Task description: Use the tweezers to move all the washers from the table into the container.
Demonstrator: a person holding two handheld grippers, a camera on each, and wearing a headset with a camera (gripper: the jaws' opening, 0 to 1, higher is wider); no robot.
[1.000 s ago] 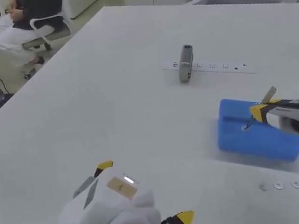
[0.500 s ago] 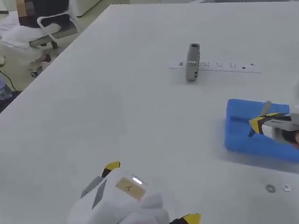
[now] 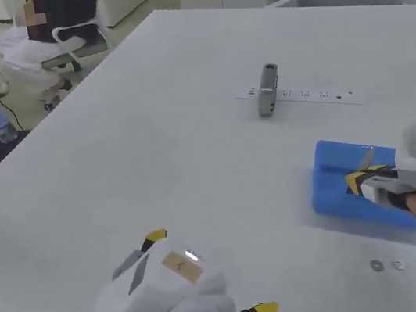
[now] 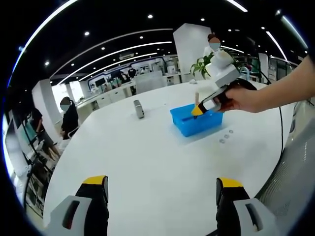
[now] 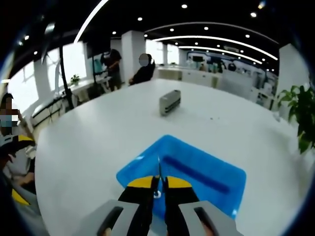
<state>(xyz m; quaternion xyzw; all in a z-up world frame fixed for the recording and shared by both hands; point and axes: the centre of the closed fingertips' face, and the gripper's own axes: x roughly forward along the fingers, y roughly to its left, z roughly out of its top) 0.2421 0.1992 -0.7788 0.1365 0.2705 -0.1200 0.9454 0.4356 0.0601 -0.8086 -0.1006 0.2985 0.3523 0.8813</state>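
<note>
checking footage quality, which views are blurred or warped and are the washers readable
Head view: right gripper motion-blurred, washers just faint specks. Left gripper view: fisheye curves the table edge; blue container fairly crisp. Right gripper view: ceiling lights bend into arcs; tweezers thin but visible.

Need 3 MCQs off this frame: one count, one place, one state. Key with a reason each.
1. Washers on the table: A one; B three; C six.
2. The right gripper is: A over the blue container; B over the washers; C over bare table.
3. The left gripper's jaws are: A wide open, empty; B shut, empty; C shut on a washer.
Key: 1 B, three lie in a row. 2 A, its tweezers hang above the blue floor. 3 A, a gap parts its tips.
</note>
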